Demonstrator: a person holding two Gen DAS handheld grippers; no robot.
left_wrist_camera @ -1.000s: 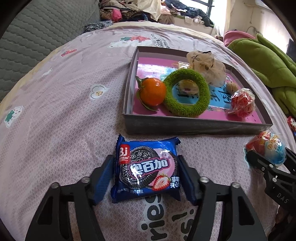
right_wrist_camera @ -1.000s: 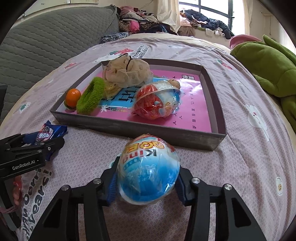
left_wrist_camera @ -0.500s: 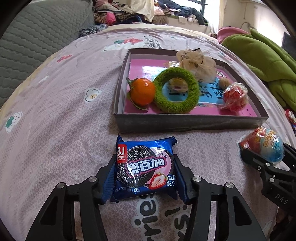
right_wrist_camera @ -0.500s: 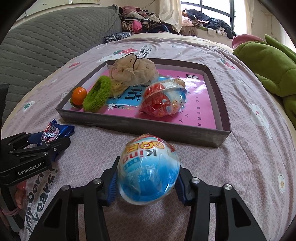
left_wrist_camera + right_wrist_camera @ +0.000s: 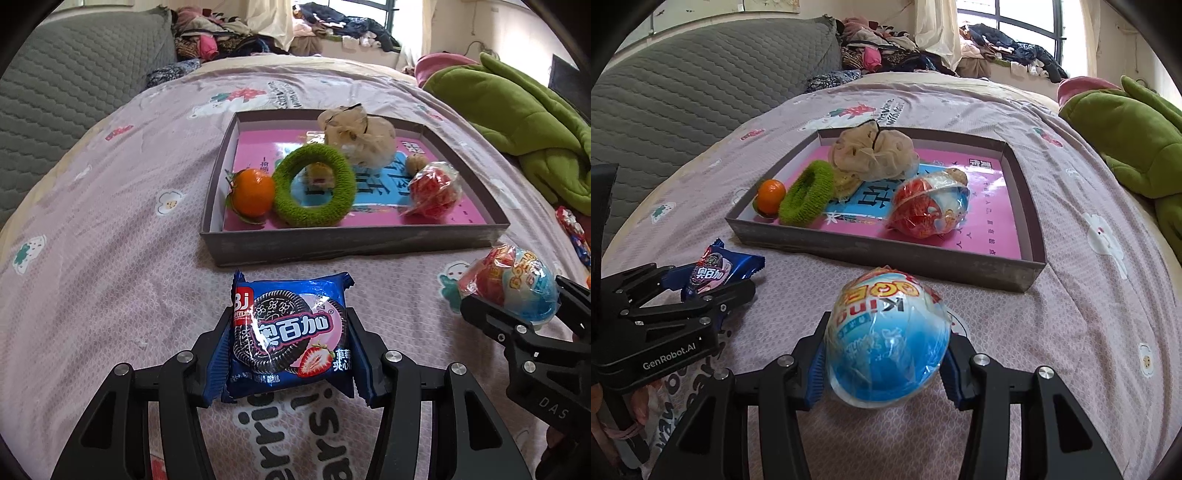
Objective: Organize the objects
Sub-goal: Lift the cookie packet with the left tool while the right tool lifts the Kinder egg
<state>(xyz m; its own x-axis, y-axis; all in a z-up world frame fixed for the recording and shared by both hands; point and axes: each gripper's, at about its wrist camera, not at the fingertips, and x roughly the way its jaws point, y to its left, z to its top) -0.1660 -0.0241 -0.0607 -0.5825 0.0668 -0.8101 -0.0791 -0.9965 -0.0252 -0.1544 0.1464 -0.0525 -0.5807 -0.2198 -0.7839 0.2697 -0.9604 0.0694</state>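
My left gripper (image 5: 290,354) is shut on a blue cookie packet (image 5: 288,334) and holds it above the bedspread, short of the grey tray (image 5: 351,245). It also shows in the right wrist view (image 5: 713,275). My right gripper (image 5: 884,363) is shut on a blue and red wrapped toy egg (image 5: 888,336), in front of the tray's near wall (image 5: 886,253). The egg shows in the left wrist view (image 5: 513,280) at the right. The tray holds an orange (image 5: 255,192), a green ring (image 5: 314,184), a beige mesh bundle (image 5: 356,138) and a second wrapped egg (image 5: 434,192).
A green plush blanket (image 5: 517,107) lies right of the tray. A grey quilted sofa back (image 5: 683,96) rises at the left. Piled clothes (image 5: 886,51) lie at the far end. A small wrapped item (image 5: 570,230) lies on the bedspread at the right edge.
Both grippers have lifted and drawn back a little from the tray, each still holding its object. The tray looks farther away and more of the bed shows.
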